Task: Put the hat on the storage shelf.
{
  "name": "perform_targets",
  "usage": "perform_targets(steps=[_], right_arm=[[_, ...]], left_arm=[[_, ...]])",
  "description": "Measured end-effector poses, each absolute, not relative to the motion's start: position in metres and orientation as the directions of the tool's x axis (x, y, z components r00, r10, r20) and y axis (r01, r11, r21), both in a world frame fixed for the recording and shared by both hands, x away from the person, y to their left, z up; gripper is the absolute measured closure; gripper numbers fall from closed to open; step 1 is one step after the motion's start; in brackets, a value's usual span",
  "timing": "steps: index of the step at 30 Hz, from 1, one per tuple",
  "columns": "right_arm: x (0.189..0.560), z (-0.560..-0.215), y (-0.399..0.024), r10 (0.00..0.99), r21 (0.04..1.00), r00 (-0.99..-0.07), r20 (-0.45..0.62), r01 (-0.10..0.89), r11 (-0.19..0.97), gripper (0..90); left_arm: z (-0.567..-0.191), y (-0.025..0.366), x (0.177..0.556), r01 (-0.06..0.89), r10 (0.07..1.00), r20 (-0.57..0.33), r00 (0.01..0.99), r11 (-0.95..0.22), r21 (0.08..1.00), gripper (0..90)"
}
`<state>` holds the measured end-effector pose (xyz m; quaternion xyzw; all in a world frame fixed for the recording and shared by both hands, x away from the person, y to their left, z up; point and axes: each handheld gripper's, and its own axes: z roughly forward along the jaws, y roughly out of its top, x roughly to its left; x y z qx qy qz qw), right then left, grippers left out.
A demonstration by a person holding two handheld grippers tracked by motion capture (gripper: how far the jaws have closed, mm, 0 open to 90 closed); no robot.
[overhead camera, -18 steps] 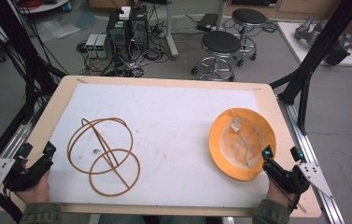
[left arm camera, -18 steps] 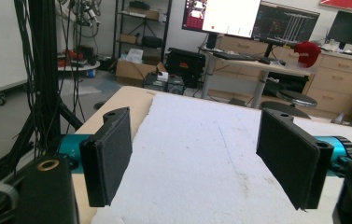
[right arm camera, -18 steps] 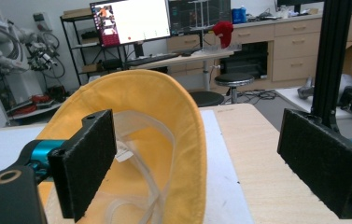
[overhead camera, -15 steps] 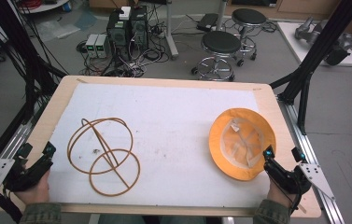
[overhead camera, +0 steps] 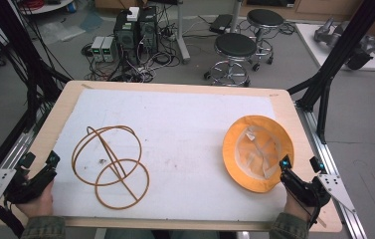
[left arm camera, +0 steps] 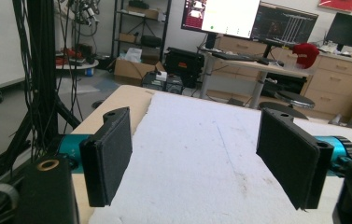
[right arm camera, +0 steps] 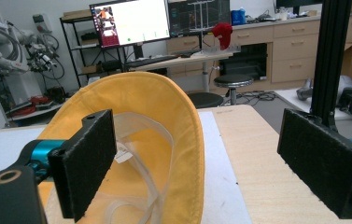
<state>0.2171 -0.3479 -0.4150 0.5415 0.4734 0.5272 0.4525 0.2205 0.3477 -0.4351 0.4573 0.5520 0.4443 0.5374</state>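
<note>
Yellow cloth hat lay upside down on white table cover, right side, w/ right gripper open wide just beside its near rim. Left gripper sat open too, near brown wire hoop frame.

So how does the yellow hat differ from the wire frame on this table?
The yellow hat is soft fabric lying brim-up with pale straps inside; the wire frame is thin brown hoops crossing each other, so the white mat shows through it. The hat sits at the table's right side, just ahead of the open right gripper; the frame sits at the left, apart from the open left gripper. Both rest untouched on the white mat.
</note>
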Motion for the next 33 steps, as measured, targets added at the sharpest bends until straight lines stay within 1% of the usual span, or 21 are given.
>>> perform_targets(steps=[8, 11, 18, 23, 27, 33], right_arm=[[0.217, -0.414, -0.349, 0.989, 0.989, -0.001, 0.147, 0.030, -0.147, 10.6], [0.217, -0.412, -0.351, 0.989, 0.989, -0.003, 0.145, 0.032, -0.145, 10.6], [0.220, -0.408, -0.352, 0.992, 0.992, 0.002, 0.122, 0.035, -0.122, 10.7], [0.229, -0.403, -0.350, 0.996, 0.994, -0.007, 0.087, 0.062, -0.086, 10.6], [0.234, -0.401, -0.349, 0.996, 0.992, -0.013, 0.093, 0.081, -0.092, 10.6], [0.247, -0.399, -0.347, 0.996, 0.986, 0.002, 0.087, 0.144, -0.087, 10.7]], left_arm=[[-0.435, 0.346, 0.220, 0.029, 0.983, -0.184, -0.003, 0.184, 0.982, 27.0], [-0.436, 0.347, 0.220, 0.031, 0.981, -0.196, -0.003, 0.196, 0.980, 27.0], [-0.436, 0.347, 0.221, 0.034, 0.981, -0.196, 0.007, 0.195, 0.980, 27.0], [-0.436, 0.344, 0.223, 0.034, 0.982, -0.188, 0.019, 0.188, 0.982, 27.0], [-0.436, 0.345, 0.223, 0.036, 0.982, -0.190, 0.017, 0.189, 0.981, 27.0], [-0.437, 0.343, 0.225, 0.042, 0.982, -0.185, 0.025, 0.184, 0.982, 26.9]])
